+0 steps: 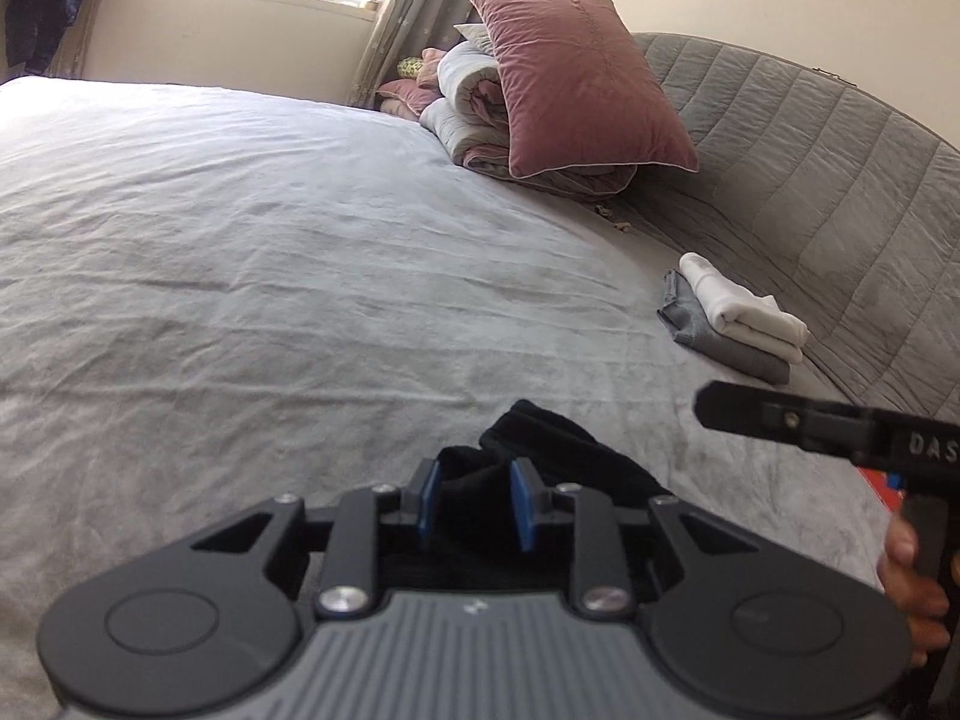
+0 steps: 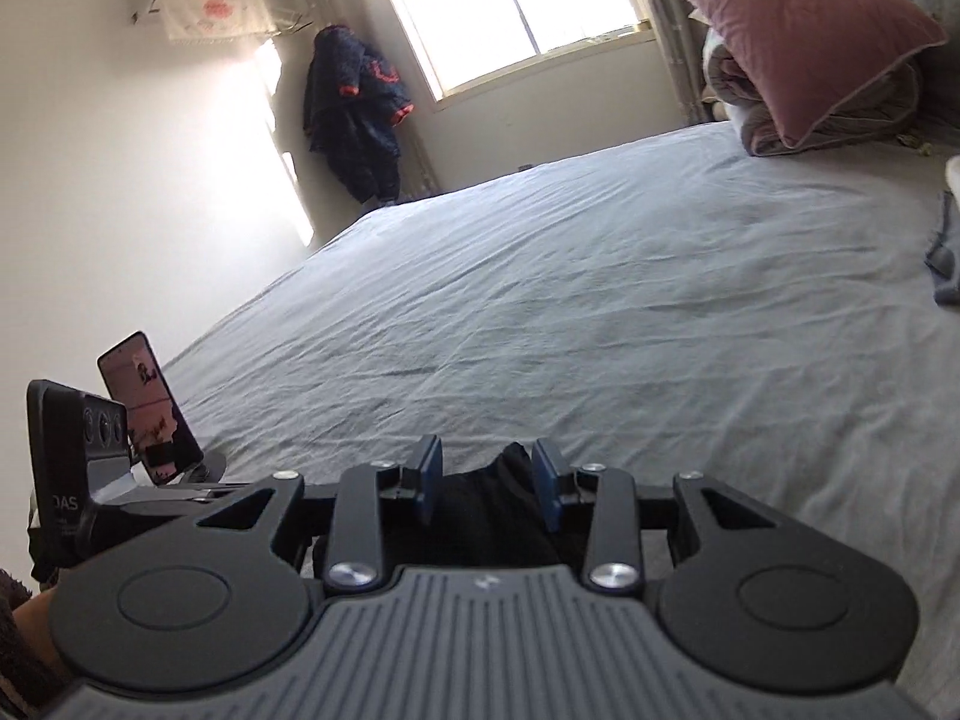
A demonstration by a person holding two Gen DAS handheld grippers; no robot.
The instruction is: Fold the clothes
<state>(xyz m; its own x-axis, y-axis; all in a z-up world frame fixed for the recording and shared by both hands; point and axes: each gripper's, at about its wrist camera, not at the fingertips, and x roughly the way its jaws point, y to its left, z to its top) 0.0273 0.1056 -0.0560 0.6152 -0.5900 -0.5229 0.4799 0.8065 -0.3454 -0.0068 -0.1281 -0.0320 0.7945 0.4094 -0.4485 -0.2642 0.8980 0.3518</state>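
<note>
Already two folded pieces [image 1: 735, 324] are lying stacked by the headboard. Both grippers, left [image 1: 472, 495] and right [image 2: 489, 483], are standing parted over a black garment [image 1: 564, 450] on the bed [image 1: 300, 240] (apparently unfolded), gripping nothing.

left claw [image 1: 472, 497]: pads parted, angled downward | right claw [image 2: 491, 483]: pads parted, angled downward, rolled

A home bedroom: wide bed [image 1: 270, 228], pink pillow [image 1: 576, 78], window [image 2: 510, 0].
</note>
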